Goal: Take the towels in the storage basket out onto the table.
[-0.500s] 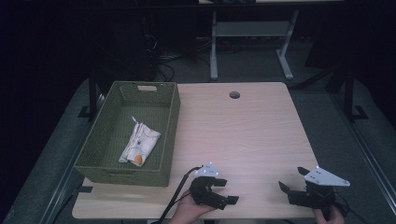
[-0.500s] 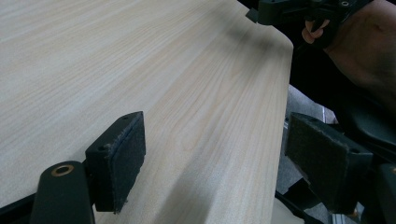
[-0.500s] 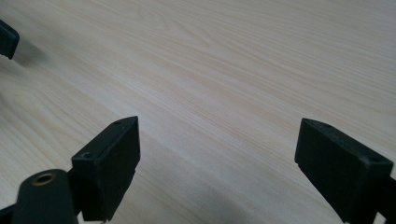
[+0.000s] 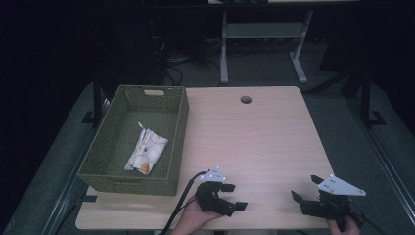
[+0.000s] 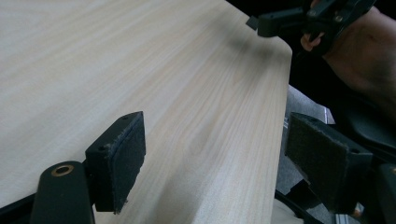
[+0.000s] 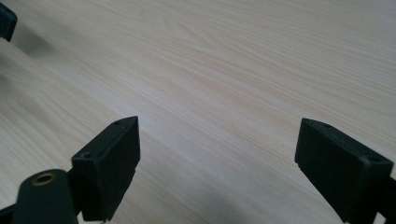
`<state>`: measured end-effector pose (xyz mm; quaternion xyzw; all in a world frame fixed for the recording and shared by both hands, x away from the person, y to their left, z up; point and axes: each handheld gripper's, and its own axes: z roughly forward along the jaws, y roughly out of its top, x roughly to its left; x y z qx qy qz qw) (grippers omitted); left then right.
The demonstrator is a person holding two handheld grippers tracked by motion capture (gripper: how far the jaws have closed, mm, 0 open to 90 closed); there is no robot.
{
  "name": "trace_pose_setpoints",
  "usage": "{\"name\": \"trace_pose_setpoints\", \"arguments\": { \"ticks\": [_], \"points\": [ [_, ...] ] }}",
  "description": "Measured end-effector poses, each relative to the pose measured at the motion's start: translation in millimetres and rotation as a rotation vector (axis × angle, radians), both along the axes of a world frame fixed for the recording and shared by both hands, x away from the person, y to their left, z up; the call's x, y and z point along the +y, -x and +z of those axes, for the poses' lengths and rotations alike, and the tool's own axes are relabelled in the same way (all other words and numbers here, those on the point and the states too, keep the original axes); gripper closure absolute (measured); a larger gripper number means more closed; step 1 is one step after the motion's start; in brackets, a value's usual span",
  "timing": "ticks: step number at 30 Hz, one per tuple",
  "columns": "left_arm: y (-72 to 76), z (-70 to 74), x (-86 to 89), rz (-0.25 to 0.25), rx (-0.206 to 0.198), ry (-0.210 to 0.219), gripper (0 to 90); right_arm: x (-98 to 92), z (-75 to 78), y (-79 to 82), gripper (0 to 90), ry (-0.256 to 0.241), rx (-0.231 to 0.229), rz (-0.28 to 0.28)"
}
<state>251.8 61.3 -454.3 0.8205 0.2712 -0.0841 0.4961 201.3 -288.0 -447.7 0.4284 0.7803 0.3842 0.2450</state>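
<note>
My left gripper (image 4: 235, 197) is held low over the near edge of the light wooden table (image 4: 254, 142), turned toward the right, open with nothing between its jaws. In the left gripper view the gripper (image 5: 219, 154) has its padded jaws wide apart over bare wood at the table's corner. My right gripper (image 4: 305, 188) is near the front right corner, pointing left, also open and empty. The right gripper view shows the gripper (image 6: 224, 158) with its jaws spread above plain tabletop. The two grippers face each other, a short gap apart.
A green woven basket (image 4: 178, 122) stands on the table's left side, with a white printed pouch (image 4: 147, 152) lying inside. A round cable hole (image 4: 245, 99) sits near the far edge. Dark floor and a desk frame (image 4: 264, 44) lie beyond.
</note>
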Motion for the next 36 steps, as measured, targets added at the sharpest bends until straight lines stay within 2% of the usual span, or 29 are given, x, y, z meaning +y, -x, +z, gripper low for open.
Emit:
{"name": "trace_pose_setpoints", "arguments": {
  "ticks": [4, 7, 12, 15, 23, 36],
  "points": [
    [-0.4, 4.8, 2.7, 0.000, -0.010, 0.006, 20.7, 1.4, -0.6, -0.5, 13.8, 0.001, 0.004, 0.002],
    [-0.8, 5.0, 3.6, -0.008, 0.006, 0.009, 20.5, 2.6, -0.1, -0.6, 13.9, 0.007, 0.001, 0.011],
    [-0.9, 7.2, 6.3, -0.011, 0.003, 0.011, 20.1, 5.1, -0.7, -0.8, 13.9, 0.008, 0.006, 0.021],
    [-1.9, 12.5, 11.3, -0.009, 0.004, 0.032, 20.1, 4.6, -0.5, -0.4, 13.8, 0.009, 0.004, 0.021],
    [-2.5, 23.4, 17.9, -0.008, -0.010, 0.046, 20.1, 5.5, -1.0, -0.9, 13.9, 0.010, 0.003, 0.026],
    [-10.4, 40.9, 23.8, 0.000, -0.032, 0.013, 19.8, 7.9, -0.7, -1.6, 13.9, 0.018, 0.008, 0.028]
  ]
}}
